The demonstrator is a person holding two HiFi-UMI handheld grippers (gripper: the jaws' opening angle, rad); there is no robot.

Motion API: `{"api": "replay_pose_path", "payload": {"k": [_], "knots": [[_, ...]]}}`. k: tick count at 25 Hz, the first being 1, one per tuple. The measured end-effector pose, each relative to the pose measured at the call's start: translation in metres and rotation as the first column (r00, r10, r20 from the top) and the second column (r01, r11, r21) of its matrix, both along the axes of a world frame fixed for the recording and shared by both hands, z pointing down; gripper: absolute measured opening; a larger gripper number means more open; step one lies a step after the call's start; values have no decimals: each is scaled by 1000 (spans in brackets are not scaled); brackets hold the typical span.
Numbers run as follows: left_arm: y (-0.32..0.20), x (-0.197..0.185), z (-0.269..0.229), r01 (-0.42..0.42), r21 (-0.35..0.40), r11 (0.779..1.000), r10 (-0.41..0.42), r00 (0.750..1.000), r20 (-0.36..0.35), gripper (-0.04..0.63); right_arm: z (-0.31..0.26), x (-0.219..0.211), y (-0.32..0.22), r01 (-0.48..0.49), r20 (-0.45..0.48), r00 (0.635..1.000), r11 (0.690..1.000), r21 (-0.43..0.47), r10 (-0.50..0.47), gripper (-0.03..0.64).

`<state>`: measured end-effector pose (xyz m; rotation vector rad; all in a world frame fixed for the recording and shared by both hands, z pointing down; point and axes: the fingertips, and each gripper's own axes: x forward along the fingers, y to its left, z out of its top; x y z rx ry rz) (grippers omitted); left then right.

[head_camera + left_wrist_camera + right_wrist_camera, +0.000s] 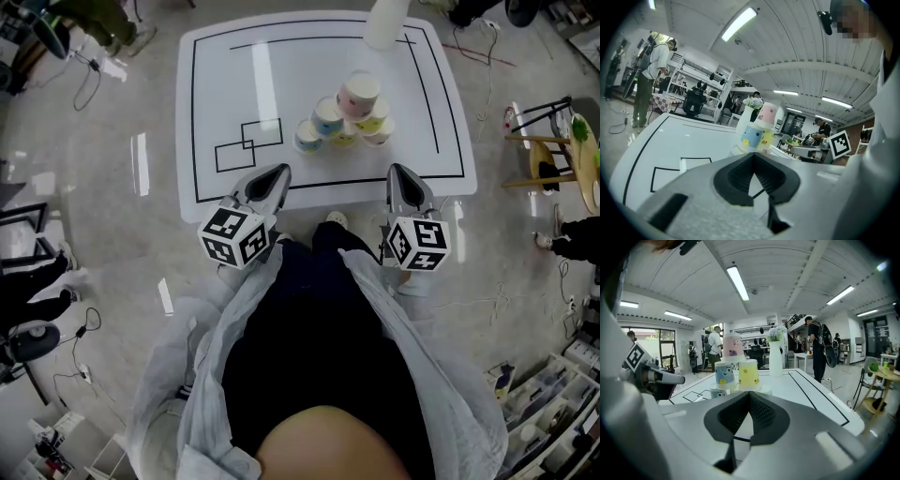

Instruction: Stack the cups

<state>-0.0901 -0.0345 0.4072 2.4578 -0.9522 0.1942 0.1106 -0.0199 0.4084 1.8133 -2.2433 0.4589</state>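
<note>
**A:** What is getting lost nearest the camera?

**B:** The hands. In the head view the marker cubes are covering them, and the person's grey jacket [202,375] and dark front are filling the lower half. The left gripper [277,174] and right gripper [400,174] are poking out over the near edge of the table. Each one is clenching its jaws tip to tip on nothing, and the two gripper views are showing that plainly.

**A:** And the cups?

**B:** The cups [345,120] are standing as a pyramid on the white table [225,84], right of centre, beyond both grippers and apart from them. A pink cup [359,94] is sitting on top, with a blue cup [327,116] and a yellow cup [373,120] under it. The bottom row is harder to make out, because in both gripper views the grey gripper bodies are blocking most of it.

**A:** Anything behind?

**B:** A white vase [385,23] is standing at the table's far edge, and the top of the head view is cutting it off. The right gripper view is showing flowers in it. In the left gripper view the cups are hiding most of it.

**A:** Farther off?

**B:** A round side table [562,159] is running off the right edge of the head view. One bystander [651,70] is standing at the upper left of the left gripper view. Another bystander with a backpack [818,350] is standing right of centre in the right gripper view.
</note>
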Motion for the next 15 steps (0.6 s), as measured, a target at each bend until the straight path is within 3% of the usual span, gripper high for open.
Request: {"api": "replay_pose_path", "payload": {"k": [7,15], "knots": [[-3,5,0,-11,10,1000,11,1000,14,-2,-5,-1,-6,9,48,999,1000,-1,-9,12],[-2,11,2,-26,15,1000,26,999,19,-3,-6,-2,-5,20,37,999,1000,-8,-19,12]]}}
